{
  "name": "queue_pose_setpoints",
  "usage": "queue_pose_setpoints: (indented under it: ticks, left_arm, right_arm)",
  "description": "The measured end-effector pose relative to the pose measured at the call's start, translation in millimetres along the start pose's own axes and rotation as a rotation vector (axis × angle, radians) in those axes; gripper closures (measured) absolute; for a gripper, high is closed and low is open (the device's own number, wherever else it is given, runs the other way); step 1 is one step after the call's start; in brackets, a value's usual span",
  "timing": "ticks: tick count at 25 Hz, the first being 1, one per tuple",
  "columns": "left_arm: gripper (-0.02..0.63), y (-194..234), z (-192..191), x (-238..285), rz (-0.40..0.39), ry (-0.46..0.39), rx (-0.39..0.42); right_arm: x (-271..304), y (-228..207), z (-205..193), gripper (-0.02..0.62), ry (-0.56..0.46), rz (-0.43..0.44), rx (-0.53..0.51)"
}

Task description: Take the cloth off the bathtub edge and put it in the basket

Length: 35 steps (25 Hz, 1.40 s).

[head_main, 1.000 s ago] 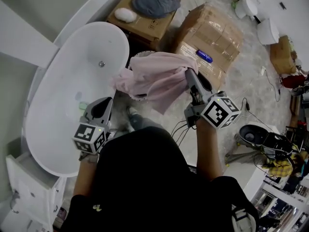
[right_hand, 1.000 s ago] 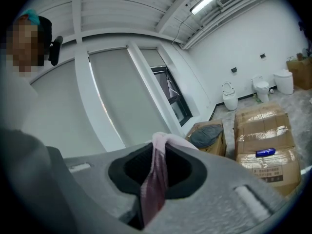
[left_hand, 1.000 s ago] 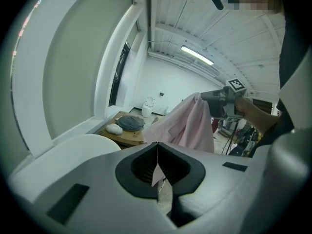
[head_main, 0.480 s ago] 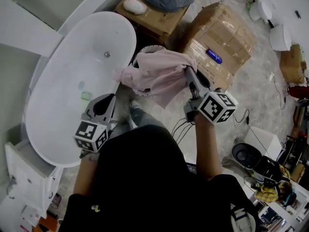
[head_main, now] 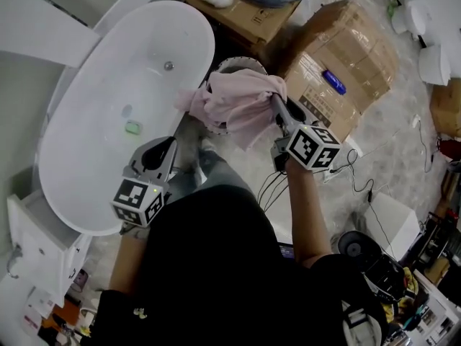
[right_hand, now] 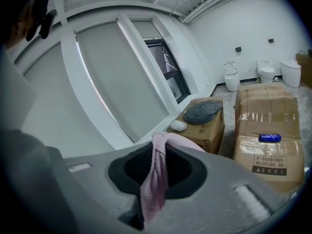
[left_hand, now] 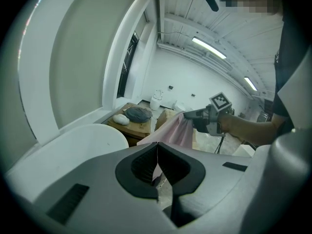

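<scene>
Cloth (head_main: 234, 103) hangs clamped in the right hand-held gripper (head_main: 276, 103) over the basket (head_main: 238, 63); left hand-held gripper (head_main: 169, 146) closed, empty.

One cloth (head_main: 238, 103), one bathtub (head_main: 108, 128), one basket (head_main: 236, 62)

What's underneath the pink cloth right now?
The pink cloth, pinched in the right gripper, hangs over a white basket. Only part of the basket's rim shows past the cloth; its inside is covered.
</scene>
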<state>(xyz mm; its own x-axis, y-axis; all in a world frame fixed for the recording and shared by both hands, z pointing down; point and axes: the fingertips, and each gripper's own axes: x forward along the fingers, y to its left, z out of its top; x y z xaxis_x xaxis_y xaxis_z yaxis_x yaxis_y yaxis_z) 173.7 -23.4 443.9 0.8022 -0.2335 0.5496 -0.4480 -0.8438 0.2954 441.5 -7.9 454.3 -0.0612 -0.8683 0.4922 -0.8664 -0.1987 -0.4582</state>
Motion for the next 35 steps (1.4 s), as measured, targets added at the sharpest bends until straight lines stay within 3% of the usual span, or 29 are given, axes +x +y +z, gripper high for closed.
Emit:
queue_pose_setpoints:
  ticks: [24,35]
  left_arm:
    - [0.591,15,-34,17,0.058,0.103,-0.055]
    - [0.591,40,-46,29,0.088,0.137,-0.095]
  right_arm:
    - [135,-87,-108,0.532,0.191,-0.069,-0.051]
    - [200,-121,-196,0.532,0.378,-0.114,-0.134]
